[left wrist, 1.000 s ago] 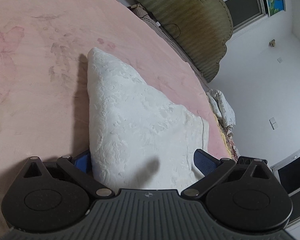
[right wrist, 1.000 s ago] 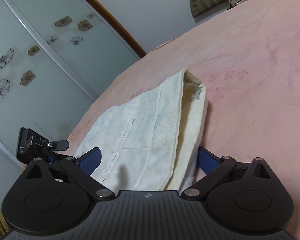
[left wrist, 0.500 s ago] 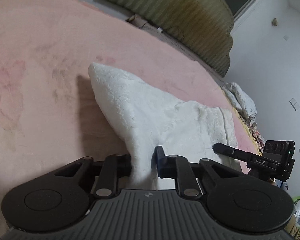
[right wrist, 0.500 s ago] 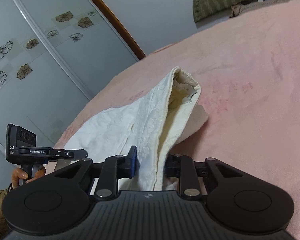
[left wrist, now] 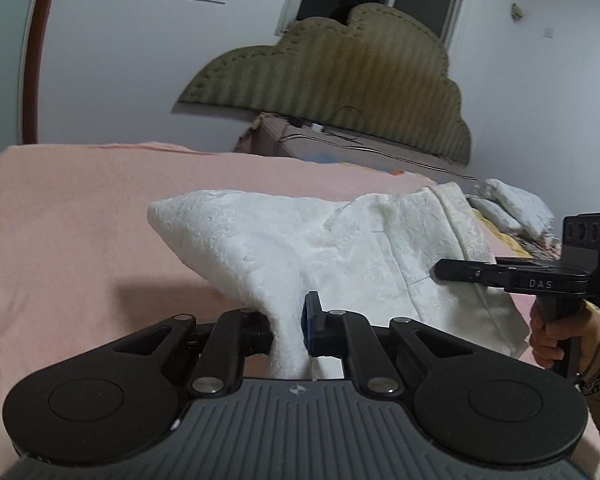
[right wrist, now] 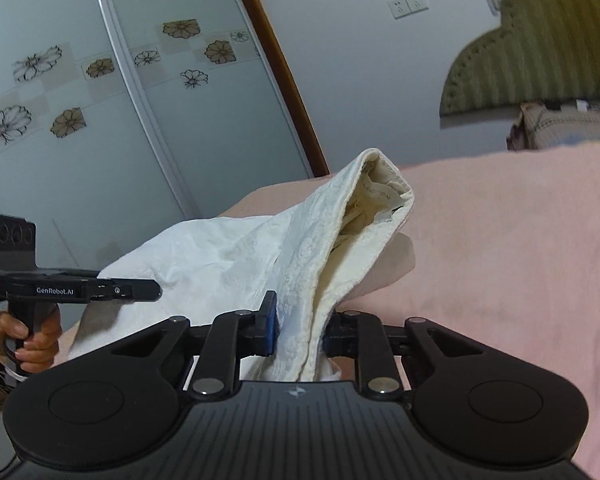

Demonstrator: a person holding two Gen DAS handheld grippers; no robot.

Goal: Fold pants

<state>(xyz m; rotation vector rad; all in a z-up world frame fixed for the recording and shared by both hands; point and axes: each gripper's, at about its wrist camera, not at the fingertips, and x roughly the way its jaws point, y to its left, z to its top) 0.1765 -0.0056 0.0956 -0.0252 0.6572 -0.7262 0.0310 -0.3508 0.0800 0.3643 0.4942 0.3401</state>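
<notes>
Two claws are mine, and both pinch the white pants. My left claw [left wrist: 288,328] is squeezing tighter on a bunched bit of the pants [left wrist: 320,248], with cloth between its jaws. My right claw [right wrist: 298,326] is pressed onto the pants near the open waist, where a label shows. The pants hang lifted between my claws, above the pink bed [left wrist: 60,240]. Behind the bed stands a green headboard [left wrist: 340,80].

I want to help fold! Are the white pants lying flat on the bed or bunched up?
Bunched up and lifted. The white pants rise off the pink bed, pinched by both the left gripper and right gripper.
</notes>
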